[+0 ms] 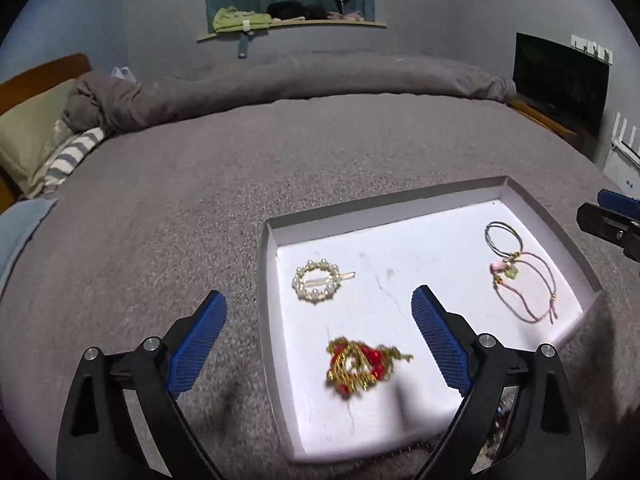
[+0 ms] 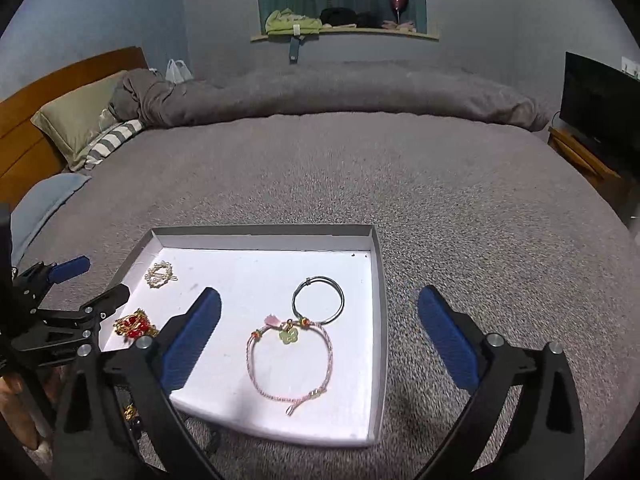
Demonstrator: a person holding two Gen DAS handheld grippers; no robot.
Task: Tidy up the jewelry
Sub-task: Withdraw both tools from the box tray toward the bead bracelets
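A shallow white tray (image 1: 472,194) (image 2: 264,233) lies on the grey bed cover. In it are a pearl ring hair clip (image 1: 318,282) (image 2: 160,275), a red and gold ornament (image 1: 362,366) (image 2: 134,326), a thin metal bangle (image 1: 503,238) (image 2: 318,300) and a pink cord bracelet with a green charm (image 1: 528,288) (image 2: 290,360). My left gripper (image 1: 318,312) is open above the tray's left edge, with the red and gold ornament lying below, between its fingers. My right gripper (image 2: 320,312) is open over the bangle and bracelet, touching neither.
The wide grey bed cover (image 2: 460,208) spreads around the tray. Pillows (image 2: 80,120) and a wooden headboard (image 2: 48,88) are at the left. A dark screen (image 2: 600,108) on a low wooden stand is at the right. A cluttered window sill (image 2: 344,30) lies far behind.
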